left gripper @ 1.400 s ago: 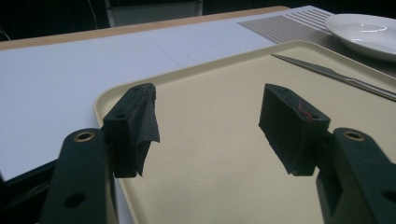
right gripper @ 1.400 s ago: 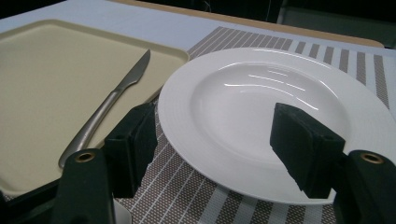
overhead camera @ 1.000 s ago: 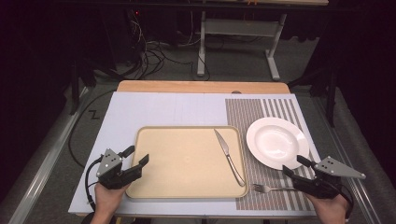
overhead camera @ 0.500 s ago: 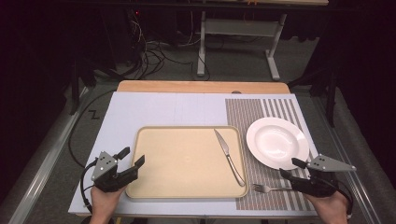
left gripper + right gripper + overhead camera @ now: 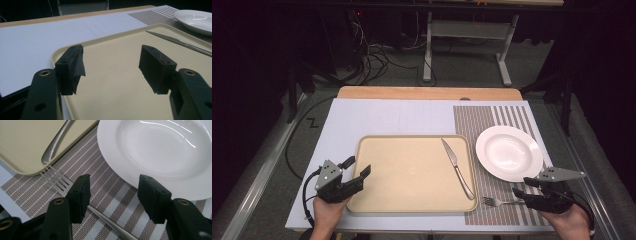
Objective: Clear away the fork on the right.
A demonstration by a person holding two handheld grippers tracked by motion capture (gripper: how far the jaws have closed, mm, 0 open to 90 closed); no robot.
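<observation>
A steel fork (image 5: 494, 201) lies on the striped placemat (image 5: 492, 120) near the table's front edge, tines toward the tray. My right gripper (image 5: 523, 186) sits low over its handle. In the right gripper view the fork (image 5: 56, 181) runs under the left jaw and its handle comes out between the jaws; my right gripper (image 5: 113, 187) has just been closing, but its pads do not touch the handle. A knife (image 5: 457, 167) rests on the beige tray (image 5: 407, 175). My left gripper (image 5: 357, 166) stands open over the tray's near left corner, with nothing between the jaws of the left gripper (image 5: 112, 57).
A white plate (image 5: 509, 152) stands on the placemat just beyond the right gripper, close to its right jaw in the right gripper view, plate (image 5: 160, 150). A wooden board (image 5: 427, 93) runs along the table's far edge. The tray's rim (image 5: 22, 157) ends next to the fork's tines.
The right gripper's jaws have come closer together over the fork's handle. Both hands have stayed where they were.
</observation>
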